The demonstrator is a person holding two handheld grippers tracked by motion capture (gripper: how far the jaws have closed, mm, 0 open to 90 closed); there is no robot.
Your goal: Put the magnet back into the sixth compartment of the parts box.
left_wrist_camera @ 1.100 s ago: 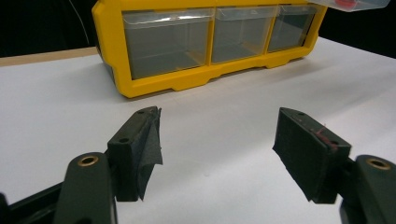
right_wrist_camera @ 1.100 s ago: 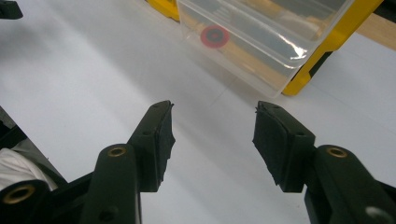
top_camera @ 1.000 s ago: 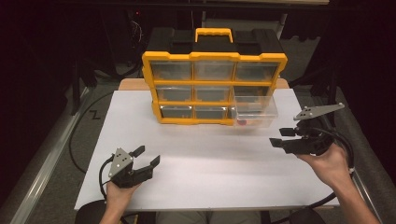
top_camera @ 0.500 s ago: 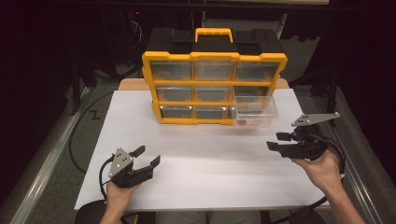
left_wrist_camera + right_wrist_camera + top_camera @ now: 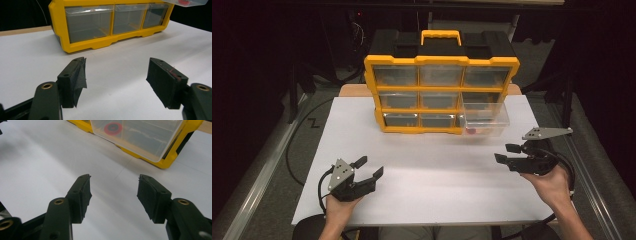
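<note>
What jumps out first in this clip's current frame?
A yellow organizer stands at the back of the white table, its bottom-right drawer pulled out with a red ring inside. Nearer the person, the left claw and right claw are open, holding nothing.

- One yellow-framed drawer organizer [image 5: 439, 75] with a black top, at upper centre of the high view.
- One yellow carry handle [image 5: 440, 36] on it.
- Nine clear drawers, three rows of three.
- One drawer [image 5: 486, 119] pulled out, at lower right of the organizer.
- One red ring-shaped piece [image 5: 113, 128] in that drawer.
- Two tools: left tool [image 5: 368, 168], right tool [image 5: 506, 153].
- One white desk [image 5: 432, 185].
</note>
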